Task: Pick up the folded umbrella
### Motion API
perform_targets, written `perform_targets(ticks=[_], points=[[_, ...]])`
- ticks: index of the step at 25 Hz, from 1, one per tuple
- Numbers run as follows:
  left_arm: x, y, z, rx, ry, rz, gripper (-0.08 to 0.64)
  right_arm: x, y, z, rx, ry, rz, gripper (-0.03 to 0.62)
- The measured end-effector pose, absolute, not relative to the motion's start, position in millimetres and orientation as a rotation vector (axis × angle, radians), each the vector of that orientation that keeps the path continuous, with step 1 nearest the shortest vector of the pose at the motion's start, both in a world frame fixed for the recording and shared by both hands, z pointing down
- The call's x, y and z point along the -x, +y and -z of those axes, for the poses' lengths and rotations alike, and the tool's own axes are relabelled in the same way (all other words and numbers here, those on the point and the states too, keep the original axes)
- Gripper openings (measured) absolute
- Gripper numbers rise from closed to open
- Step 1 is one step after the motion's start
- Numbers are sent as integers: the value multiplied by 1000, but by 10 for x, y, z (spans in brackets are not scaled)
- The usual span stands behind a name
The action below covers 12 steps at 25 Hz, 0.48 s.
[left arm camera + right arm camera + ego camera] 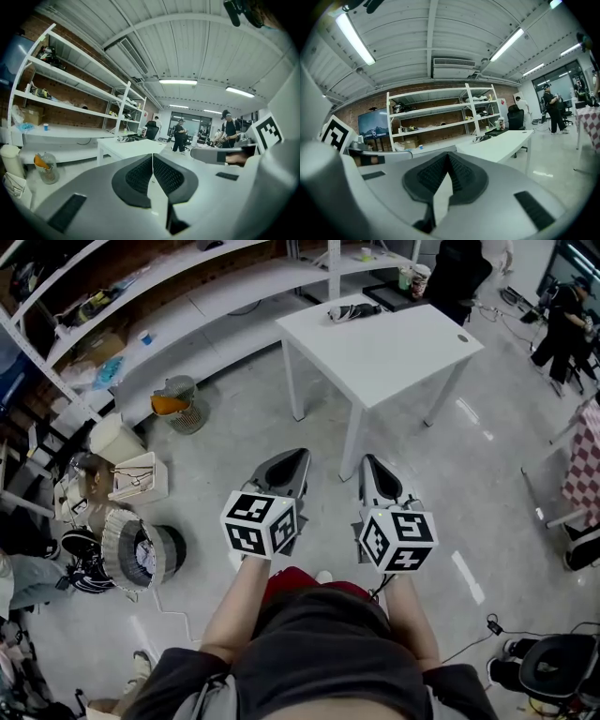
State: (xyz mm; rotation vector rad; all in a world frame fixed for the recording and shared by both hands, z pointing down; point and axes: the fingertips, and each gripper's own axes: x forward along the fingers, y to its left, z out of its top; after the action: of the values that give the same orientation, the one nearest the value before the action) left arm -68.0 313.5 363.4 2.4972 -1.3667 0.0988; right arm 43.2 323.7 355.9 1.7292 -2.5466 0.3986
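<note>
Head view, looking steeply down. The left gripper [298, 457] and the right gripper [369, 463] are held side by side above a glossy, pale grey floor [244, 427]. Both are shells of smooth grey moulded plastic that taper to a blunt point. Each carries a cube with black-and-white square markers at its rear.

Left gripper view: the jaws are clenched. Two black pads, ribbed in a fine grid, meet along a thin straight seam with nothing between them.

Right gripper view: the ribbed pads likewise touch at their tips and grasp nothing (a wedge-shaped gap opens behind the tips, toward the camera).

The folded umbrella [354, 311] is a short, dark, rumpled bundle with lighter patches. It lies at the far edge of a white table [394, 357], well apart from both grippers. The table has a flat, matt, rectangular top with a small round mark near one corner, and it stands on slim square-section legs.

Beyond the table, long white metal shelves [187, 277] run along a brick wall [61, 96]. On the floor at left, near the lowest shelf, stands a round wire basket [180, 404] holding something orange.
</note>
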Motion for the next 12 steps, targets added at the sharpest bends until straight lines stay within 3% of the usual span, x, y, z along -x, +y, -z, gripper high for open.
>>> perform_targets(ticks=[12], points=[[811,3109,-3667,-2461,-1446,-127,17,-418,3178,-3609,-1679,-2564,-425,18]])
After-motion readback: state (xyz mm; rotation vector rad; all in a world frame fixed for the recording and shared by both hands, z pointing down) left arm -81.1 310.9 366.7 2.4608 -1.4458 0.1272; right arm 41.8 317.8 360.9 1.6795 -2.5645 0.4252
